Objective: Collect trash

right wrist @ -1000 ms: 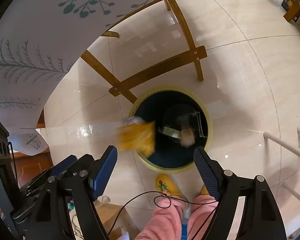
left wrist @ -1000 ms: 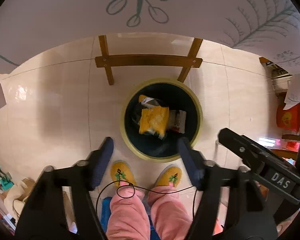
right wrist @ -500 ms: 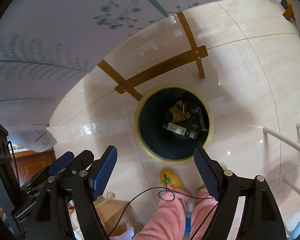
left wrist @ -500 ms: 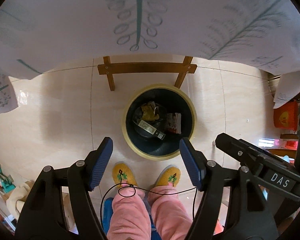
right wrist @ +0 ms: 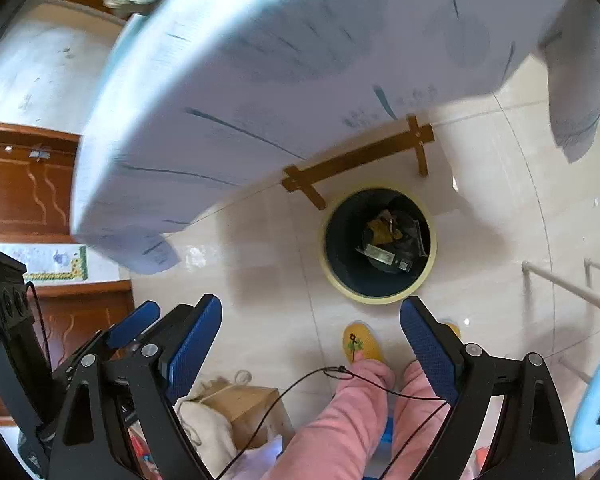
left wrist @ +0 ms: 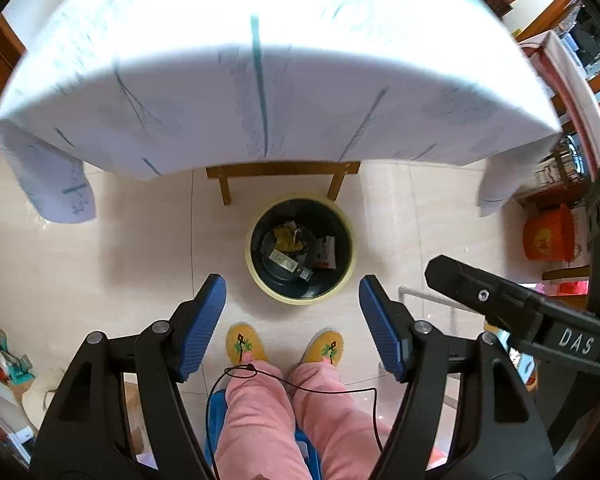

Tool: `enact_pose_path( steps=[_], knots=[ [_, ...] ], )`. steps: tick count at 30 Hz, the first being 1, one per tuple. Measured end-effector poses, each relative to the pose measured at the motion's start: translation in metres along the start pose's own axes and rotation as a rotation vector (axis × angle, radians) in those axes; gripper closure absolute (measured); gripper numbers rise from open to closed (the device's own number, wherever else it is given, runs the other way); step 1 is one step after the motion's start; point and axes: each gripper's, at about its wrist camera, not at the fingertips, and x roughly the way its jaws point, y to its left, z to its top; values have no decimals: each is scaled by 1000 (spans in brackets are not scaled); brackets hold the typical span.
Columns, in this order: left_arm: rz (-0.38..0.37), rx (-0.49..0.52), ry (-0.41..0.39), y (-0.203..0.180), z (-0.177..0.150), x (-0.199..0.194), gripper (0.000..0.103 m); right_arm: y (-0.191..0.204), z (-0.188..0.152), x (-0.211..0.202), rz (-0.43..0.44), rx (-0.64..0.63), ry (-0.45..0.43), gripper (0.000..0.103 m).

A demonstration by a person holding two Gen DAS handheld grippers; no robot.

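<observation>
nearest the lenses, the left gripper (left wrist: 292, 292) with ribbed blue pads stands wide apart and holds nothing; the right gripper (right wrist: 310, 320), same black frame and blue pads, has its jaws opening, with nothing between them either. just below them are the person's pink trouser legs (left wrist: 260, 412) and yellow embroidered slippers (left wrist: 244, 344), with a thin black cable (left wrist: 300, 388) looping across the knees.

beyond the slippers, on the glossy beige tile floor (left wrist: 100, 260), sits the round dark trash bin with a pale yellow rim (left wrist: 300, 300). the collected trash (left wrist: 296, 248), a crumpled yellow wrapper, a flat labelled packet and a red and white packet, lies at its bottom. behind the bin is a wooden table brace (left wrist: 280, 169), and above it the white tablecloth with blue-green leaf print (left wrist: 260, 80), blurred.

risks, as i judge them: the cable could snag a knee or a finger frame as the hands travel; the hanging cloth edge sits close overhead, so a gripper could catch and drag it; the bin stands just beside the feet and could be kicked over.
</observation>
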Motion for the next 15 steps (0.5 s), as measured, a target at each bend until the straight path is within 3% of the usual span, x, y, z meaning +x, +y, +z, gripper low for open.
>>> enact_pose_path(
  steps=[15],
  knots=[
    [-12, -25, -245, -24, 23, -208, 37, 103, 5, -202, 57, -169, -114, 6]
  ],
)
